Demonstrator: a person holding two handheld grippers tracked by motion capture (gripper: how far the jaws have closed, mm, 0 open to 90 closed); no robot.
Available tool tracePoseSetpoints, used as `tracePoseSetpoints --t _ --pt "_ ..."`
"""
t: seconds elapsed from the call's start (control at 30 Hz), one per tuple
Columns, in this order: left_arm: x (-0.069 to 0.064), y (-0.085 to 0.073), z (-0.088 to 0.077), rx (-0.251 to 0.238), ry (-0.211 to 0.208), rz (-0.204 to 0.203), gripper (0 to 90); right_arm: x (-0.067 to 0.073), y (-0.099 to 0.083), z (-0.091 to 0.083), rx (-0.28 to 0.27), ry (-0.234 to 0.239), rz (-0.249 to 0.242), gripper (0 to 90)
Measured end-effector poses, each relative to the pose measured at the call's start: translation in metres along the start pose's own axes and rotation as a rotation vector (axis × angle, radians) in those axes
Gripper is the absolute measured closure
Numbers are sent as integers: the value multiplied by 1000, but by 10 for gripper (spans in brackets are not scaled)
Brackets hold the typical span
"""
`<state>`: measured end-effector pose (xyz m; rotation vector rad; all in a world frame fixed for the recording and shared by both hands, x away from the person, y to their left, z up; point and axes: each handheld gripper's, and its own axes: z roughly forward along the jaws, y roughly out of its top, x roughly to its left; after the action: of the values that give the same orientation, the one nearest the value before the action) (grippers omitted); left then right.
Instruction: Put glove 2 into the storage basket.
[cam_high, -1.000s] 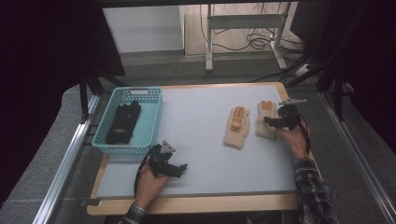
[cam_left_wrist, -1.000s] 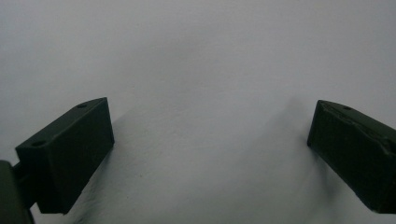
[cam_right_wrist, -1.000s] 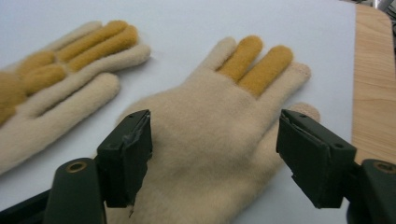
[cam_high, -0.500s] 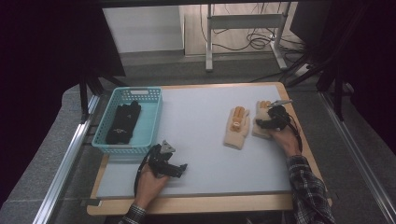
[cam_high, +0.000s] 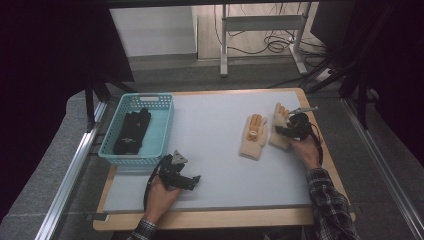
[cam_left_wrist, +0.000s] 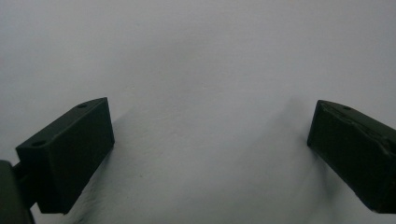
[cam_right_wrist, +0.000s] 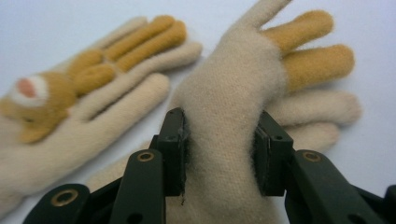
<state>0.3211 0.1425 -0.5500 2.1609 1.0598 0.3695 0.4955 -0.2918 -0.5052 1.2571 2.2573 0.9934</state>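
Two cream knit gloves with orange fingers lie on the grey mat at the right. The left glove (cam_high: 254, 136) (cam_right_wrist: 84, 102) carries a bear face and lies flat. My right gripper (cam_high: 281, 131) (cam_right_wrist: 222, 135) has just been closing, and its pads now pinch a bunched fold of the right glove (cam_high: 280, 114) (cam_right_wrist: 233, 88). At the front left my left gripper (cam_high: 192, 180) (cam_left_wrist: 210, 144) rests on the mat, jaws wide open with nothing between them.
A teal plastic basket (cam_high: 164, 131) stands at the table's left edge with black gloves (cam_high: 131, 131) inside. The grey mat (cam_high: 215, 160) covers a wooden table. Metal rails run along both sides of the table.
The right gripper shifted left onto the right glove and its jaws came together on it, bunching the fabric. The left hand stayed put.
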Motion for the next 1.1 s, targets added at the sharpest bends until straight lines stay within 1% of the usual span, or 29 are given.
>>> tracePoseSetpoints --t 0.13,0.23,0.33,0.5,0.53,0.6,0.73,0.87,1.0,1.07,1.1 --pt "0 0 0 0 0 0 9 8 3 -13 -27 5 -22 602" --pt "0 0 0 0 1 0 9 15 5 -25 -40 4 -51 600" --pt "0 0 0 0 1 0 9 22 5 -37 -63 0 -57 597" --pt "0 0 0 0 1 1 9 33 4 -59 -98 41 -43 595" --pt "0 0 0 0 1 1 9 38 4 -64 -104 52 -42 594" --pt "0 0 0 0 1 1 9 46 4 -73 -118 62 -55 593" --pt "0 0 0 -1 2 0 9 66 3 -86 -137 106 -70 590" --pt "0 0 0 -3 2 -2 9 93 2 -93 -139 145 -106 586" --pt "0 0 0 -3 2 1 9 120 0 -93 -133 198 -129 583" --pt "0 0 0 -3 3 2 10 137 -2 -89 -123 224 -149 580" --pt "0 0 0 -3 3 2 10 145 -4 -87 -117 239 -151 579"
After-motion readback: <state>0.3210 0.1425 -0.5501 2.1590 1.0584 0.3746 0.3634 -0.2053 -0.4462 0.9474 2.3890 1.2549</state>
